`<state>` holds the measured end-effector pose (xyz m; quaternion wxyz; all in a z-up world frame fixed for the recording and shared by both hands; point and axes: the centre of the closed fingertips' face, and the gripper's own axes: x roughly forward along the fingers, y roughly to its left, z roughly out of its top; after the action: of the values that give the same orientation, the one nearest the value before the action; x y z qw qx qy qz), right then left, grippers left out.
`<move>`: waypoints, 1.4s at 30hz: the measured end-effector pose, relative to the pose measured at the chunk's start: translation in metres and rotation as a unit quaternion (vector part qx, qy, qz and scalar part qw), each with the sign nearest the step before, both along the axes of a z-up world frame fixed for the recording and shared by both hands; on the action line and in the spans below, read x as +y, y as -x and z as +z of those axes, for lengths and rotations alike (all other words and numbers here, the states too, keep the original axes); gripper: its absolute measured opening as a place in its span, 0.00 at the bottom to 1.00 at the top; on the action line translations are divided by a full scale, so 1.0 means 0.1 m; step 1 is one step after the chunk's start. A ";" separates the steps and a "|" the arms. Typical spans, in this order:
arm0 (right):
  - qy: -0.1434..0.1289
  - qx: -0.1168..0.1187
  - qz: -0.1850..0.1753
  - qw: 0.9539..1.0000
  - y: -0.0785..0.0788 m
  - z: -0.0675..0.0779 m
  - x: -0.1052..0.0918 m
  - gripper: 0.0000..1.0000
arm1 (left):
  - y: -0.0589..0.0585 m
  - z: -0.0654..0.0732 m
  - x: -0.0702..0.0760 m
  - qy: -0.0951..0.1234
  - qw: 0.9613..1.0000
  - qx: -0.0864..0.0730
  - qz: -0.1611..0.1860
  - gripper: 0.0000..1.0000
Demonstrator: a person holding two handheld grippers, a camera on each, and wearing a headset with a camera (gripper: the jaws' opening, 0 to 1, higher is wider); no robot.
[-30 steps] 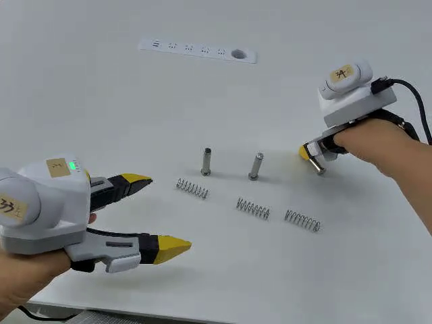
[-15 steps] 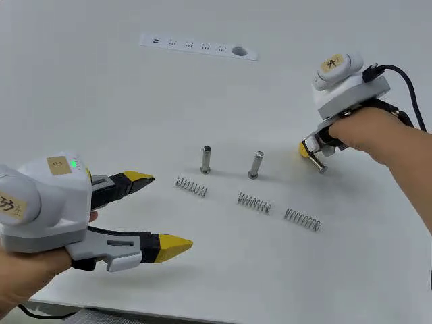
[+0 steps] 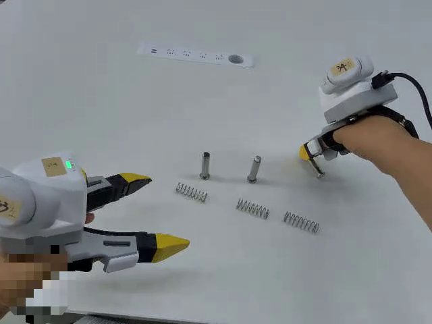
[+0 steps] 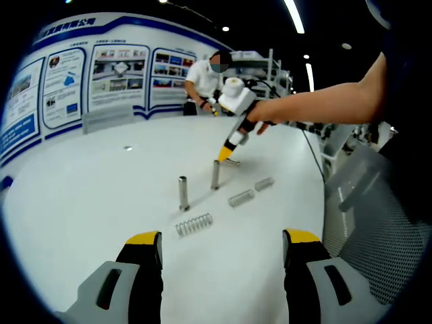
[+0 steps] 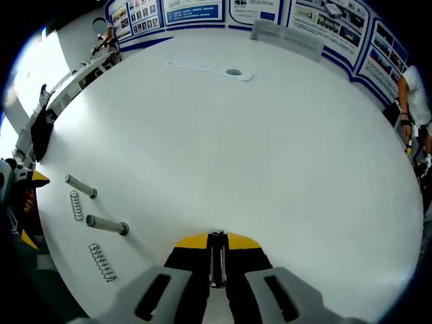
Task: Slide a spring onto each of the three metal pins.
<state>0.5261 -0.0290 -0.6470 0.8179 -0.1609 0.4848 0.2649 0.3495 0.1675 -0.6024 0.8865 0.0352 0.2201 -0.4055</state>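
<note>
Two metal pins stand upright on the white table, one on the left [image 3: 205,165] and one on the right [image 3: 254,169]. A third pin [image 3: 316,167] is tilted, its foot on the table, with my right gripper [image 3: 310,153] shut on it; the right gripper view shows the pin [image 5: 216,260] clamped between the yellow-tipped jaws. Three springs lie in a row in front of the pins: left [image 3: 191,192], middle [image 3: 253,208], right [image 3: 301,221]. My left gripper [image 3: 156,212] hovers open at the lower left, with the nearest spring [image 4: 194,224] ahead of its jaws.
A white power strip [image 3: 196,54] lies at the back of the table. A black cable [image 3: 413,88] runs from the right gripper. In the left gripper view, a person [image 4: 208,79] stands beyond the table near wall posters.
The right gripper rocked slightly while still holding the tilted pin at the same spot. The left gripper stayed open and nearly still. Pins and springs have not moved.
</note>
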 end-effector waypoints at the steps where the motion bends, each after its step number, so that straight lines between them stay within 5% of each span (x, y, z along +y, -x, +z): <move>1: -0.001 -0.003 0.000 1.000 0.01 0.02 0.00 0.08 | 0.00 0.00 -0.01 0.000 1.000 0.000 0.000 0.74; 16: -0.021 -0.041 0.008 0.999 0.26 0.28 -0.01 0.08 | 0.03 0.03 -0.09 0.000 1.000 -0.006 -0.014 0.74; 29: -0.019 -0.049 0.011 0.999 0.46 0.29 -0.10 0.08 | 0.04 0.05 -0.13 0.000 1.000 -0.008 -0.016 0.74; 42: -0.012 -0.048 0.012 0.999 0.49 0.29 -0.13 0.08 | 0.04 0.05 -0.13 0.002 1.000 -0.009 -0.016 0.74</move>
<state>0.4774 -0.0416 -0.6184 0.8391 -0.1691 0.4394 0.2725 0.3458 0.1544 -0.5972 0.8819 0.0401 0.2108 -0.4197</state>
